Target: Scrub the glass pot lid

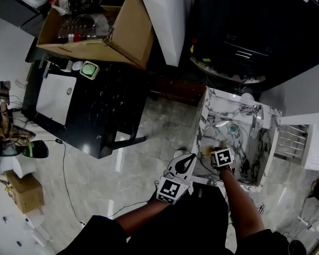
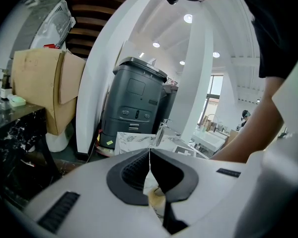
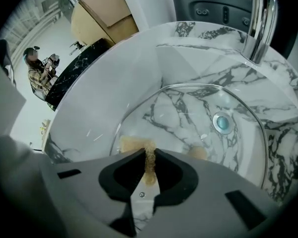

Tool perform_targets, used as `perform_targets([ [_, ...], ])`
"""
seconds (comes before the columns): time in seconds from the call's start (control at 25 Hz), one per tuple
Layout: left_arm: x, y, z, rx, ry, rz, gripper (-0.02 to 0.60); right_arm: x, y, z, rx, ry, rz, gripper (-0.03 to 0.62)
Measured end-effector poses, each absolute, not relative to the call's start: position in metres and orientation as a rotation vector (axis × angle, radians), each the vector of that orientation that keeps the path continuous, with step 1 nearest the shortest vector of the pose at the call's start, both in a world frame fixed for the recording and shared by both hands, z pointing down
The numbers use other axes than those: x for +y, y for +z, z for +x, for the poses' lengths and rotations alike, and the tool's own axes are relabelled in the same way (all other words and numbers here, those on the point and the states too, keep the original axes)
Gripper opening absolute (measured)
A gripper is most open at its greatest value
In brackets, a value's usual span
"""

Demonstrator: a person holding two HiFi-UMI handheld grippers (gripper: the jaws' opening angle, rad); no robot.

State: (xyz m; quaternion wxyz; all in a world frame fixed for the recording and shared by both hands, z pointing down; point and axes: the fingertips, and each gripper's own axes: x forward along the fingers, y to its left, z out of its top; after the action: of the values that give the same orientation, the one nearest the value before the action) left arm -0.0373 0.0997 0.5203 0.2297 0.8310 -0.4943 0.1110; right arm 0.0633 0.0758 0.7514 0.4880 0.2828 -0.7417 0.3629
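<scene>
Two grippers were in view. The right gripper, its jaws clamped on a tan scrubbing pad, sat at the near rim of the glass pot lid. The lid lay in the marble sink and spread directly ahead of those jaws. The left gripper, jaws pressed together on nothing, hung outside the sink, the farther of the two.
</scene>
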Motion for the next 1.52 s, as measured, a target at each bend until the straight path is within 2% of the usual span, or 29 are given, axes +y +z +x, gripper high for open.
perform_targets([
  [1.52, 0.081, 0.527, -0.036, -1.406, 0.336, 2.226, 0.017, 0.006, 0.753, 0.066, -1.828, 0.848, 0.844, 0.063],
])
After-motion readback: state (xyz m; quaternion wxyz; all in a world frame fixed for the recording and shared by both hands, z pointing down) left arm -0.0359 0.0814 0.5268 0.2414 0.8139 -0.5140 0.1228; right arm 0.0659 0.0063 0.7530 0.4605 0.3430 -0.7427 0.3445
